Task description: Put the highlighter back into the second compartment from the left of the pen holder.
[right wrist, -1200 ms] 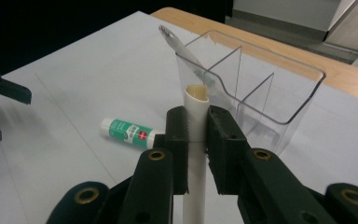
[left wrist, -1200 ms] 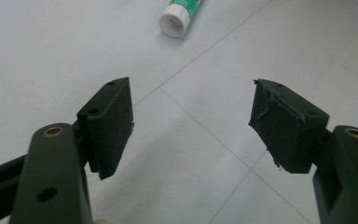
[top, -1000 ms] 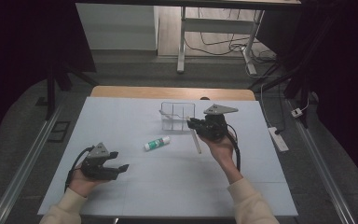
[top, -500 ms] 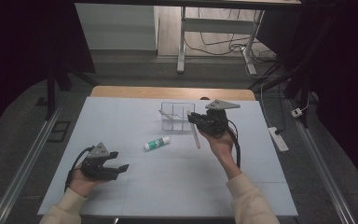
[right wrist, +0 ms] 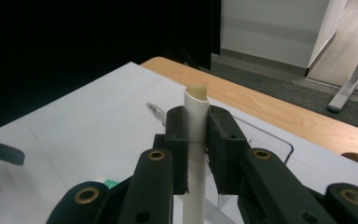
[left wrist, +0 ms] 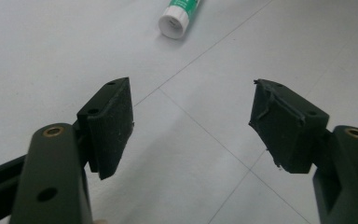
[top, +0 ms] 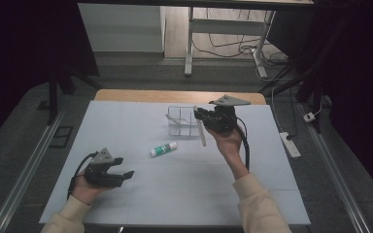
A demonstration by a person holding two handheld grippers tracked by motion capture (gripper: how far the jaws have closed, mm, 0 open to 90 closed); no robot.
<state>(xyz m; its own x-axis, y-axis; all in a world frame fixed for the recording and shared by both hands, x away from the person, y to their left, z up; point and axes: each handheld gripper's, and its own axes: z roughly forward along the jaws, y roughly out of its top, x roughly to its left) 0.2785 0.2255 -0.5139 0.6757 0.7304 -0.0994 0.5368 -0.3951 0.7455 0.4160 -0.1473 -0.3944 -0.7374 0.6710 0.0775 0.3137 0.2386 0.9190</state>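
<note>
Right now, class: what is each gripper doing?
Left gripper: open, holding nothing.
Right gripper: closed on a white stick.

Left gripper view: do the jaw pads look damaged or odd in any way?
Yes. The pad at the right of that view has a ragged, peeling edge; the other pad looks intact. The left gripper is open over the table, holding nothing.

Green-and-white glue stick [top: 163, 149] lying on the white table [top: 126, 121]; power strip [top: 290, 144] on the floor.
</note>
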